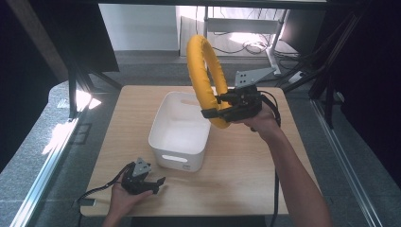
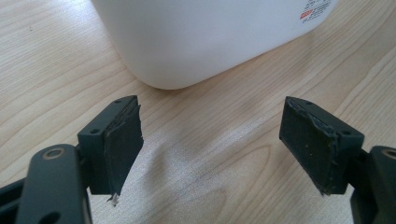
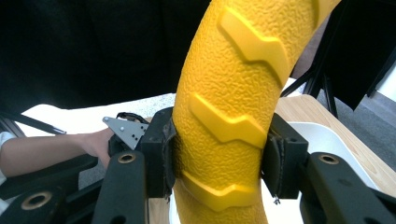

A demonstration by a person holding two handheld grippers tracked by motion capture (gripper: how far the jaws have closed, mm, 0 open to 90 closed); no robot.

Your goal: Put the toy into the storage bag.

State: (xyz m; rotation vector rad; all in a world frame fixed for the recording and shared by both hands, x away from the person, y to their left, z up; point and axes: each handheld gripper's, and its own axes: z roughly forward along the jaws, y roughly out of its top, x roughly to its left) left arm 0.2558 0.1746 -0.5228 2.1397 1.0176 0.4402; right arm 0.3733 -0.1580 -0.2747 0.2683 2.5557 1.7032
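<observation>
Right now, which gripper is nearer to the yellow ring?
The right gripper: its jaws are clamped on the yellow ring, holding it upright above the white bin. The left gripper rests on the table near the bin's front, open and empty.

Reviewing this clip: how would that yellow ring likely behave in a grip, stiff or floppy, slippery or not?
The yellow ring keeps its round shape though the right claw clamps just its lower arc, so it is probably fairly stiff and light. Its pebbled skin with raised zigzag ridges should resist slipping. Set down on edge, it might roll.
</observation>
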